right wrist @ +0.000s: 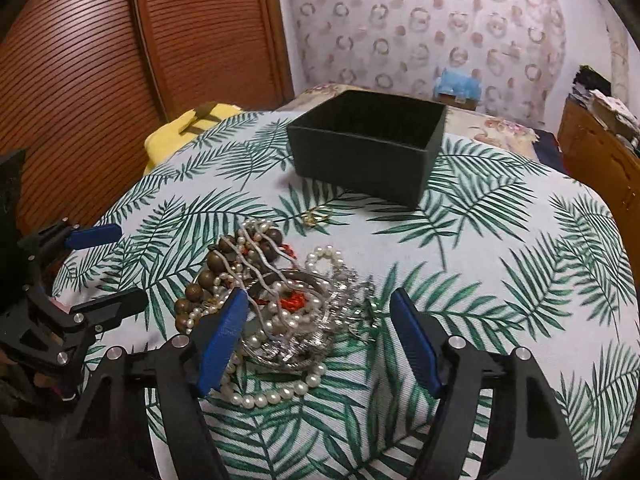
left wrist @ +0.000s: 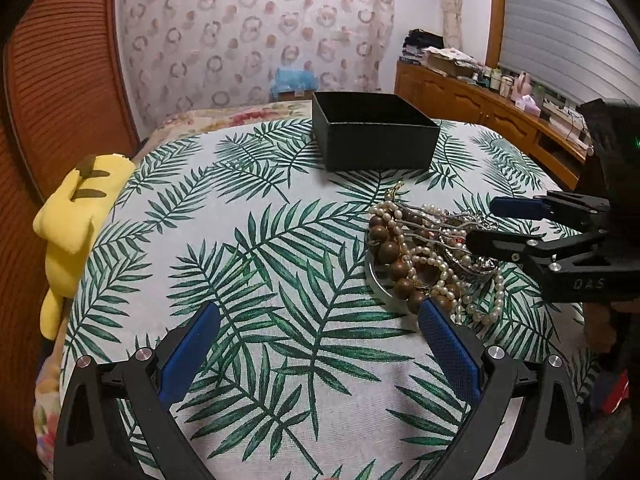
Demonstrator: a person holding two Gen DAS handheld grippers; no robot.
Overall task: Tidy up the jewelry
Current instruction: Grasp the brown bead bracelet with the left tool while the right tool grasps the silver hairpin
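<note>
Tangle risk: right gripper (right wrist: pixel 316 316), jaws apart astride the jewelry pile (right wrist: pixel 280 296), could drag several strands; left gripper (left wrist: pixel 320 316) gapes empty at nine o'clock.

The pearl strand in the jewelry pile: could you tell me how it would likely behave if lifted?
The pearl strand looks floppy, draping in loose loops. It probably snags, since it is tangled with the wooden beads and silver chains, so neighbours may follow.

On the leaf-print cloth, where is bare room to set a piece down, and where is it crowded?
Free: the wide stretch between the jewelry pile and the yellow plush toy, and the cloth right of the pile below the black box. Crowded: the pile itself, with the right gripper over it.
</note>
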